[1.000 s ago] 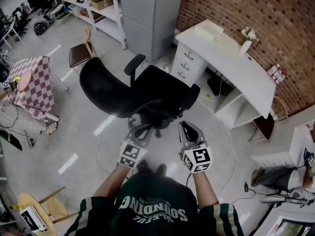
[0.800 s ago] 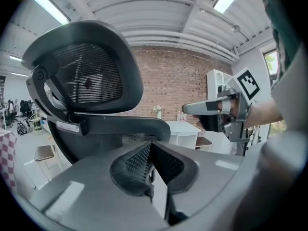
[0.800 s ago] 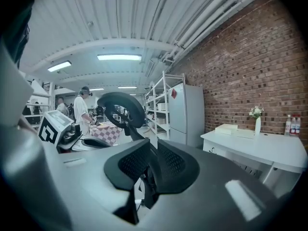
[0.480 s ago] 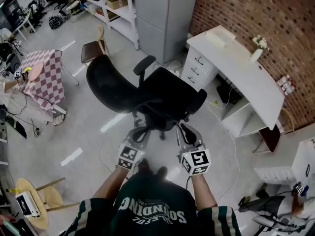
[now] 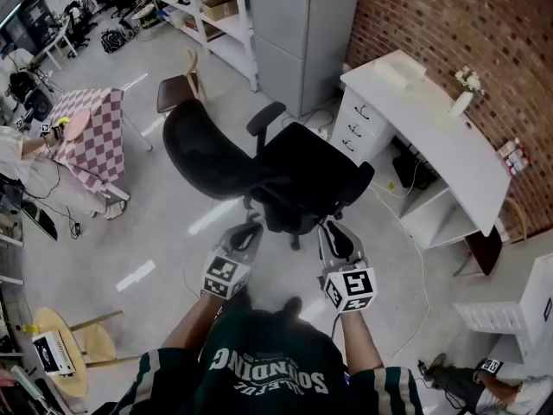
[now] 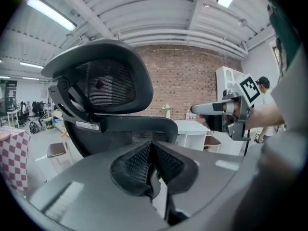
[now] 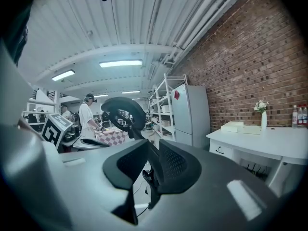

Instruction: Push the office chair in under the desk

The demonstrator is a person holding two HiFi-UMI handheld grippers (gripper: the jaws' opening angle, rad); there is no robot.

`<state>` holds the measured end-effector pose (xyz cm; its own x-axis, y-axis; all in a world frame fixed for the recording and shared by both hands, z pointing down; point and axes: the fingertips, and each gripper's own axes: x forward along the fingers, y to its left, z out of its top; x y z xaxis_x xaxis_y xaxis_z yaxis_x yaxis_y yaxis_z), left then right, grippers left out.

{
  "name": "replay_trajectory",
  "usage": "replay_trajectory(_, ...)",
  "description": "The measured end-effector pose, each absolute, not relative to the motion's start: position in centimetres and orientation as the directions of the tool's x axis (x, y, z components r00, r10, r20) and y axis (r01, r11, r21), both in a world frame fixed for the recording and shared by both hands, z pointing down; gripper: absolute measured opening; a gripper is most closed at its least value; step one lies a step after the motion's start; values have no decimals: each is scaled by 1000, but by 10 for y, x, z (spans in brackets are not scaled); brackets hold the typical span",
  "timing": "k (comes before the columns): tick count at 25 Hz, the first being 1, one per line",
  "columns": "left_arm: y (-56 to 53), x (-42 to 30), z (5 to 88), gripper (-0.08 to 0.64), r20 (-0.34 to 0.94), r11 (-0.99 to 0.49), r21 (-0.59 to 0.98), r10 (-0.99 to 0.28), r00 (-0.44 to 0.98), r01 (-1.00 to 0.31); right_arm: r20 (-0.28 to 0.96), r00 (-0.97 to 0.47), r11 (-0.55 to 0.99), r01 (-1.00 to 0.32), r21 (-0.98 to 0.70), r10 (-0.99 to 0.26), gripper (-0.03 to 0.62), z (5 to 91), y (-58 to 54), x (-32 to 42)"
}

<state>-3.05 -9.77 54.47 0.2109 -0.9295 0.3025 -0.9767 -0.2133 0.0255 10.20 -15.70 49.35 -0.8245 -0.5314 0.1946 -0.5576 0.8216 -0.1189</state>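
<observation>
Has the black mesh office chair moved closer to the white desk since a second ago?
No, the black mesh office chair keeps its gap to the white desk.

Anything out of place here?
Only the office chair: it stands out on the open floor, apart from the white desk instead of tucked under it. Nothing looks spilled or broken.
</observation>
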Motion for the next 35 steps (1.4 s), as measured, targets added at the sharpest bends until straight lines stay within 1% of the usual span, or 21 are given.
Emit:
replay_trajectory(5,-100,-59,560,11,311,-264,25,-915,258,-964,192,-784,776,-617,-132,-591,57,500,-155,89)
replay_trajectory(9,-101,-87,569,11,322,-336,23,-889,325,-942,199,-729,721,-681,-127,-654,57,506,-155,69)
replay_trajectory(13,-97,-124,578,11,325,-415,10,-859,396,-910,202,-663,654,-748,-119,-721,57,509,-147,47)
replay_trajectory(18,-94,-174,579,11,306,-475,22,-835,458,-880,206,-584,578,-811,-94,-785,57,506,-135,15)
replay_trajectory(24,-96,-227,565,11,269,-494,22,-834,481,-869,209,-530,527,-847,-73,-822,56,501,-123,-20)
replay_trajectory(28,-99,-260,563,11,250,-494,-5,-843,477,-870,209,-511,512,-857,-54,-834,57,498,-115,-35)
replay_trajectory(35,-115,-307,541,12,206,-485,-23,-858,471,-874,207,-468,472,-881,-35,-859,57,490,-111,-35)
